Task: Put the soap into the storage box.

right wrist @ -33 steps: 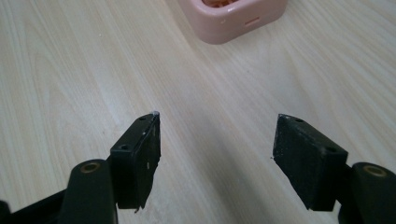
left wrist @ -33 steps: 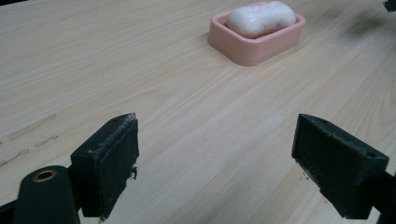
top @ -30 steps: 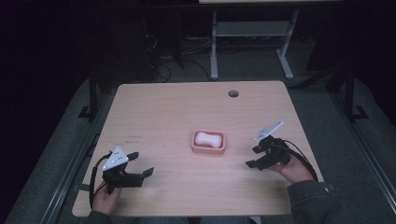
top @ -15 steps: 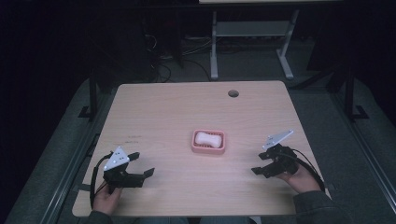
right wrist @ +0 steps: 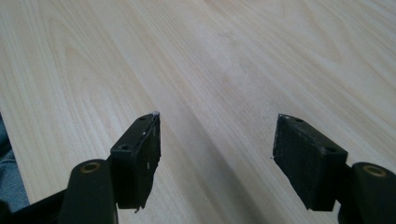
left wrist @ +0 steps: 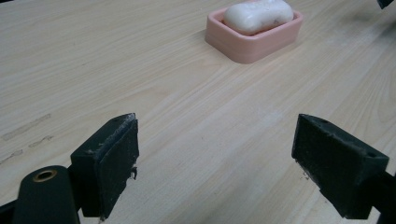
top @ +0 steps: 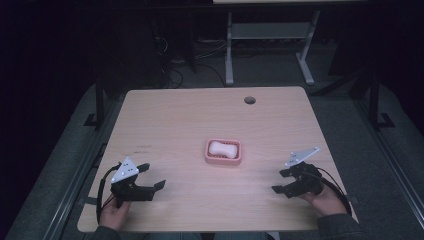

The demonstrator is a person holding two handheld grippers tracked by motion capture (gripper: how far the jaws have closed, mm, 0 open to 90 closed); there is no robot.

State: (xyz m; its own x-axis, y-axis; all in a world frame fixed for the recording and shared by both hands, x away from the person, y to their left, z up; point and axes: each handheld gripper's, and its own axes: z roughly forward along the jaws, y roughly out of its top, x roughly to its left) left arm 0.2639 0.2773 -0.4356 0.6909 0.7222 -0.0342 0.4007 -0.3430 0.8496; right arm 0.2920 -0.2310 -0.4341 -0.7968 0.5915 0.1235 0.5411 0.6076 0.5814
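A pink soap dish (top: 223, 159) sits at the middle of the wooden table (top: 190, 115), with a white bar of soap (top: 223, 149) lying in it. The same dish (left wrist: 243, 46) and soap (left wrist: 257, 15) appear far ahead in the left gripper view. My left gripper (top: 153, 177) rests near the table's front left, open, nothing between its pads (left wrist: 112, 158). At the front right, my right gripper (top: 281, 181) is held low over the table, open and empty, its fingers (right wrist: 140, 154) pointing left over bare wood.
A round cable hole (top: 249, 100) lies near the table's far edge. Beyond the table stand the metal legs of another desk (top: 229, 55) and loose cables on the dark floor. The table's front edge (top: 200, 231) is close to both hands.
My right gripper has drawn back toward the front right corner and sunk a little. The left gripper, dish and soap have kept still.
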